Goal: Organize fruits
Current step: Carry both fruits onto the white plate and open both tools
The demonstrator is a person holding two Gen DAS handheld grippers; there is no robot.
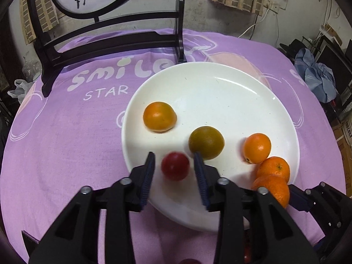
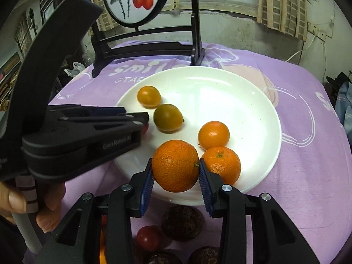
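A white plate (image 1: 220,83) (image 2: 231,88) lies on the purple tablecloth. On it are an orange-yellow fruit (image 1: 159,116) (image 2: 149,96), a greenish fruit (image 1: 206,142) (image 2: 168,117), a small orange (image 1: 257,147) (image 2: 213,135) and a mandarin (image 1: 274,168) (image 2: 223,165). My left gripper (image 1: 173,160) is open, its fingers either side of a red fruit (image 1: 175,166) over the plate without touching it. My right gripper (image 2: 175,167) is shut on a large mandarin (image 2: 175,165) (image 1: 272,189) above the plate's near rim.
A dark wooden stand with a painted round screen (image 1: 114,37) (image 2: 136,0) stands behind the plate. Dark brown fruits (image 2: 182,223) and a red fruit (image 2: 149,237) lie on the cloth near the front edge. The left gripper's body (image 2: 77,136) fills the left of the right wrist view.
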